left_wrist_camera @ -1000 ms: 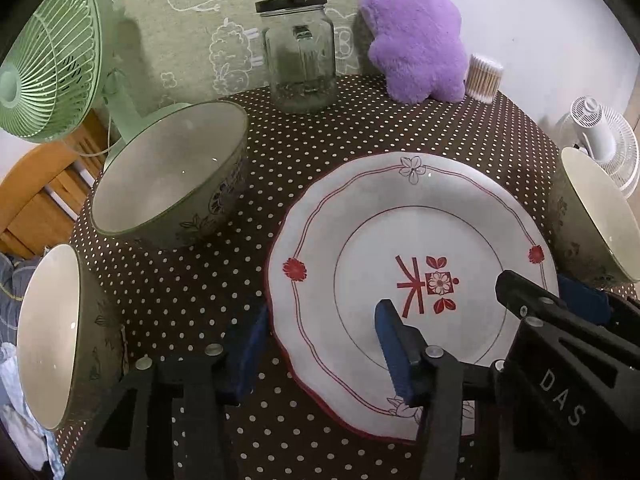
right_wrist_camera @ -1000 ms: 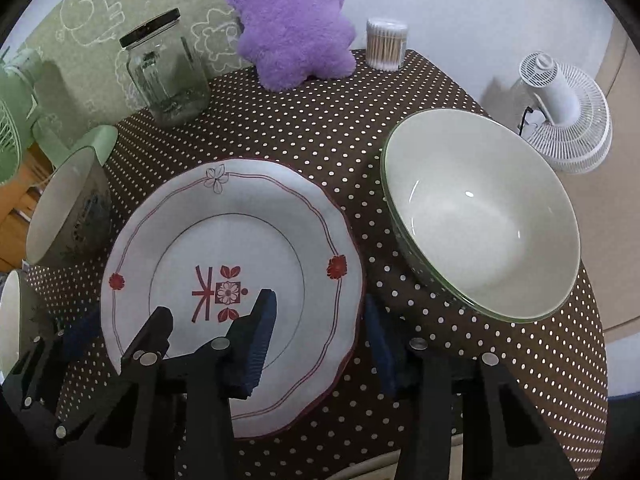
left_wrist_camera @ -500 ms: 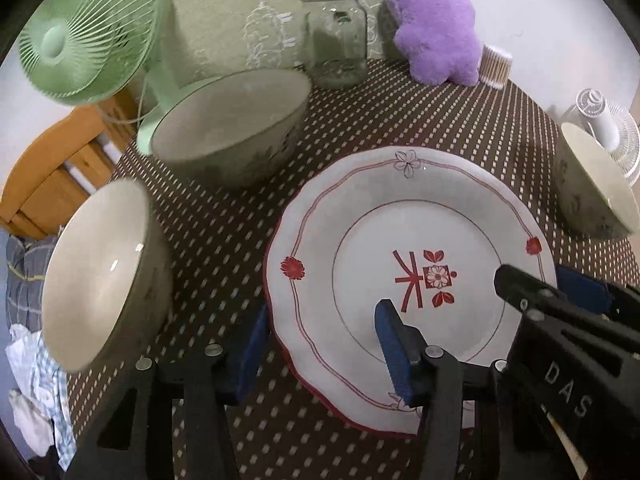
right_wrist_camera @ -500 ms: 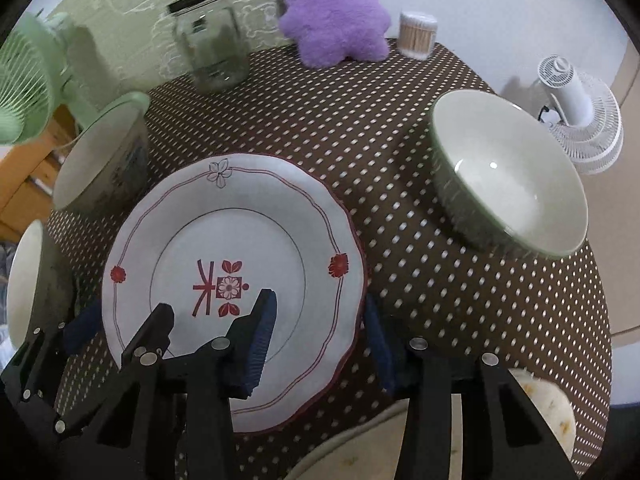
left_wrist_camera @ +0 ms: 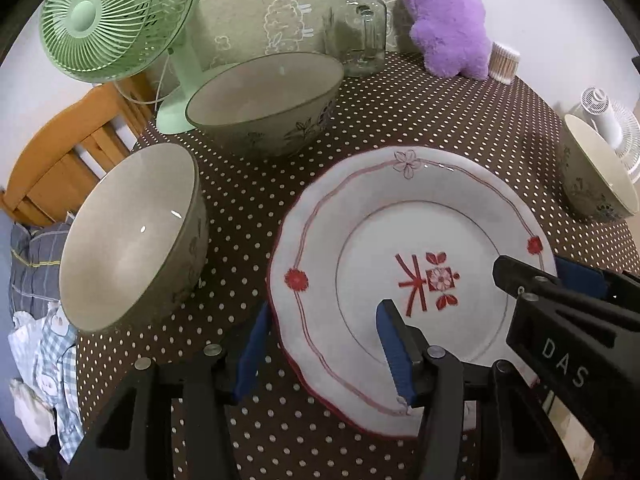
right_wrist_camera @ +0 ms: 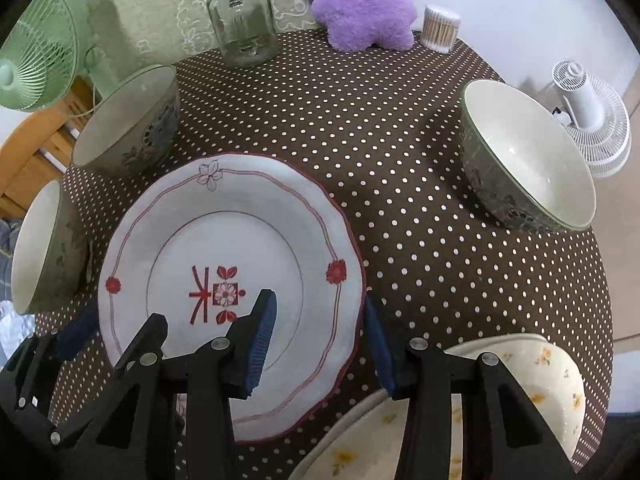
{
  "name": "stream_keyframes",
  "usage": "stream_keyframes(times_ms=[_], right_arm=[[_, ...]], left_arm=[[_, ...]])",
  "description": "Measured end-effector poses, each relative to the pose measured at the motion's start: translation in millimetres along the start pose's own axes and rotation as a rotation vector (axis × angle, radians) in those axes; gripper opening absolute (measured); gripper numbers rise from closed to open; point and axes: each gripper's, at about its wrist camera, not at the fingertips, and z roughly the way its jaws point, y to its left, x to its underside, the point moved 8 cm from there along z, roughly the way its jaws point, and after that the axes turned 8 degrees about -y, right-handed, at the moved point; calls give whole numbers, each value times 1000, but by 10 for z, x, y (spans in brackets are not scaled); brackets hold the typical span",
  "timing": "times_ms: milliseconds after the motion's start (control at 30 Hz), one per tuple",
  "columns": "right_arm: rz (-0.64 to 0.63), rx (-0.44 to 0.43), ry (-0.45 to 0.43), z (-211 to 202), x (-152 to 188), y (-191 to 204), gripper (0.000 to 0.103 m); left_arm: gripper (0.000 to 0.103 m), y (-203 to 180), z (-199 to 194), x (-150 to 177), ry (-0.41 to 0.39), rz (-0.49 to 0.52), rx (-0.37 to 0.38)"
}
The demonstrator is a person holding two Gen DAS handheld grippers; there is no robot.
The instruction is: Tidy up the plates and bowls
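Plate (left_wrist_camera: 400,216) with red trim lies on the polka-dot tablecloth (left_wrist_camera: 420,112) in the left wrist view, its left rim between the left gripper's (left_wrist_camera: 320,352) blue pads, though I cannot tell if they pinch it; two bowls (left_wrist_camera: 264,108) stand toward the left edge. Right wrist view: the right gripper (right_wrist_camera: 318,344) straddles the plate's right rim, grip unclear, a third bowl (right_wrist_camera: 524,156) near the right edge.

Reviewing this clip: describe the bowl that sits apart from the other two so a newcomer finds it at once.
Start at the brown polka-dot tablecloth and the big red-trimmed plate at its centre. Two bowls crowd the plate's side near the green fan. The lone bowl stands across the cloth by the white fan, with nothing touching it.
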Motion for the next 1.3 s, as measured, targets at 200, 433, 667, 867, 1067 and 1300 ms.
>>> stream_keyframes(times_ms=[200, 433, 667, 867, 1067, 1300], right_arm=[[9, -5, -17, 122, -154, -15, 48], [-6, -4, -13, 265, -279, 15, 48], [-23, 17, -3, 258, -274, 35, 48], [-25, 19, 3, 148, -243, 46, 48], [-12, 25, -24, -73, -259, 71, 48], [0, 37, -63, -414, -303, 78, 48]], left_arm=[[56, 19, 114, -145, -12, -11, -6], [57, 6, 252, -184, -4, -8, -15], [57, 15, 246, -178, 3, -28, 4], [57, 43, 131, -188, -4, -33, 4], [57, 85, -52, -231, -20, -36, 15], [57, 154, -323, -310, -65, -31, 22]])
